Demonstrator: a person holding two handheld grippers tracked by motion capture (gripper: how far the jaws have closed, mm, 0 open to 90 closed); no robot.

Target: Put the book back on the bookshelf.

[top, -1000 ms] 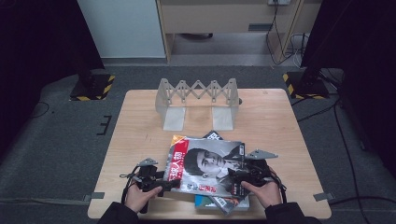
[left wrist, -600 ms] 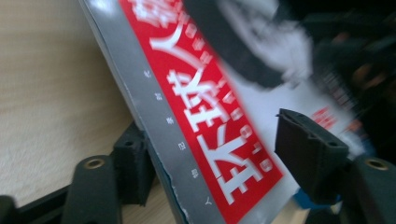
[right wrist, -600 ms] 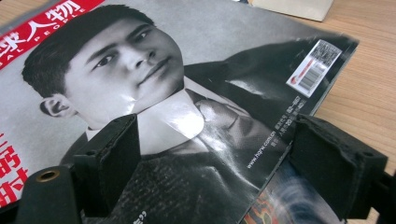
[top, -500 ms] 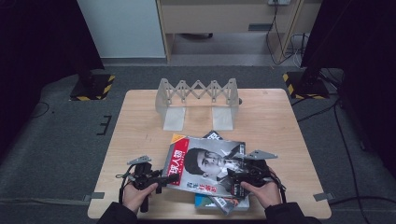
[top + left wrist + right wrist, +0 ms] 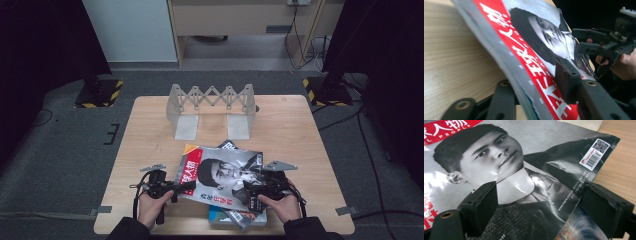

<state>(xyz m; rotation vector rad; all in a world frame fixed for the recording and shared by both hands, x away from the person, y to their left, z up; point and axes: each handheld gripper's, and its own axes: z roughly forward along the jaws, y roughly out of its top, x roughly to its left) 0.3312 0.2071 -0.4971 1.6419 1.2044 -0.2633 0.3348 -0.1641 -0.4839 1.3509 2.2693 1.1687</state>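
Note:
A magazine [image 5: 220, 172] with a red title band and a black-and-white portrait lies on top of a small stack near the table's front edge. My left gripper [image 5: 182, 186] is shut on its left edge. In the left gripper view the magazine [image 5: 529, 37] runs between the jaws of the left gripper [image 5: 534, 80], one under it and one on the cover, with that edge raised off the wood. My right gripper [image 5: 250, 192] hovers over the cover's lower right part. Close up, the right gripper [image 5: 541, 202] stands wide open above the magazine [image 5: 511, 150].
Under the top magazine lie other magazines, one with a blue cover [image 5: 220, 215]. A grey folding rack [image 5: 212, 102] stands at the back of the wooden table [image 5: 290, 130]. Bare wood lies to the left and right of the stack.
My left hand drew slightly left, then came back to the magazine's left edge. The magazine and the right gripper have hardly moved.

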